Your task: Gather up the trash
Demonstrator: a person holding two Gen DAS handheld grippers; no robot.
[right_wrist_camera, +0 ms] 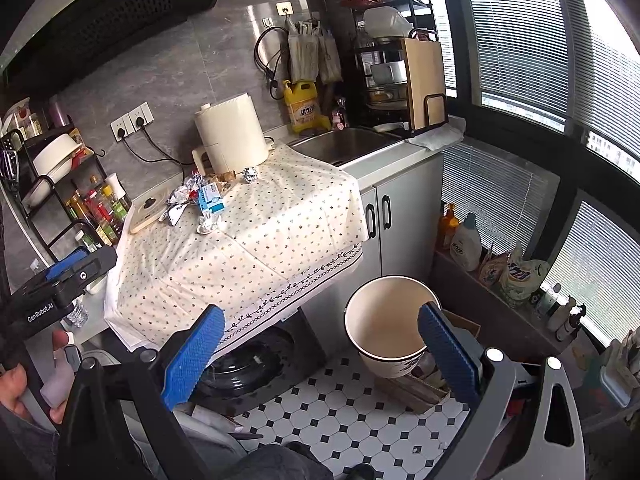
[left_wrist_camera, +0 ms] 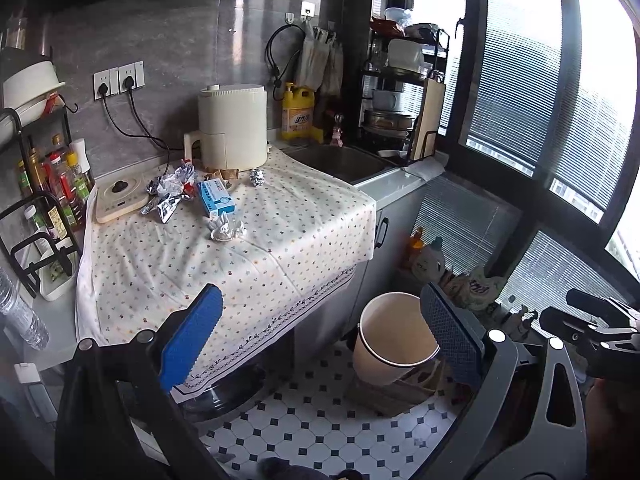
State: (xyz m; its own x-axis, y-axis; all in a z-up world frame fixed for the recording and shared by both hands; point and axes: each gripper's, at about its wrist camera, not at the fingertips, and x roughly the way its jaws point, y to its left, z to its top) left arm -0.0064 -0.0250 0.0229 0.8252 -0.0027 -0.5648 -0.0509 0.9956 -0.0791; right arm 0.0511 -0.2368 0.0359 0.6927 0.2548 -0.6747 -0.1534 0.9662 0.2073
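Observation:
Trash lies at the back of the spotted tablecloth: a crumpled white tissue, a blue and white box, crumpled foil wrappers and a small foil ball. The same tissue, box and foil ball show in the right wrist view. A cream bin stands empty on the tiled floor by the counter. My left gripper is open and empty, well short of the trash. My right gripper is open and empty, beside the bin.
A cream appliance stands behind the trash, an induction plate to its left, a sink to its right. A bottle rack fills the left edge. A dish rack and window lie at the right.

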